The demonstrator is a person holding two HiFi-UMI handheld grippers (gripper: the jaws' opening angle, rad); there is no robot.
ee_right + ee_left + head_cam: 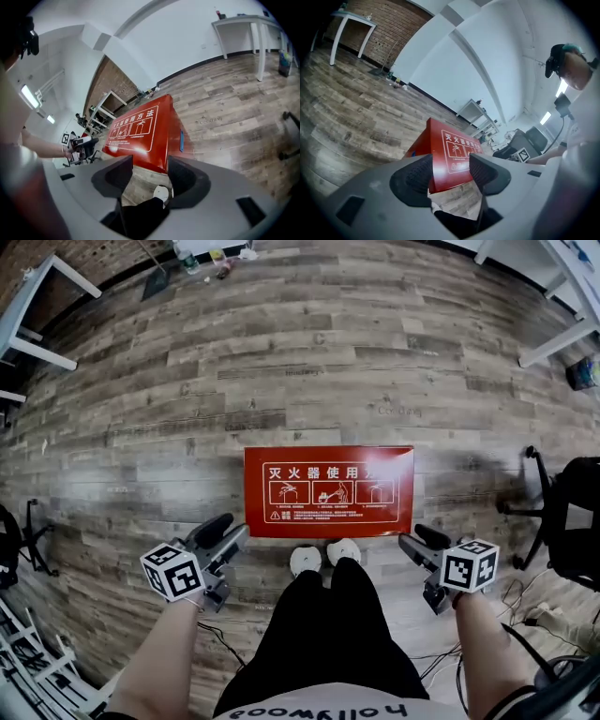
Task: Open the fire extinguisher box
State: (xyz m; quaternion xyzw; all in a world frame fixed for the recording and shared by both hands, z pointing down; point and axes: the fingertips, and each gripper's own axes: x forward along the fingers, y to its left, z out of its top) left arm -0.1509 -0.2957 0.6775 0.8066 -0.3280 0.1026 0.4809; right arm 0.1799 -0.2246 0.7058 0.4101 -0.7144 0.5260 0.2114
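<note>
Both tongs gape open, nothing betw. jaws: left gripper (234, 532) and right gripper (412, 538) hang near, not touching, the red flat rectangular metal fire extinguisher box (328, 491). It lies on wood-plank floor (281, 362), just ahead of white shoes (323, 557). Long axis left-right, label face up: white "灭火器使用方法", three pictograms.

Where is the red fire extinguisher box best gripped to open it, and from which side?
Probably at its short ends, one open gripper from each side. The red box lies flat; its top is a smooth panel without a knob, and its right end carries a small blue piece, perhaps a latch. The left gripper and right gripper flank it.
</note>
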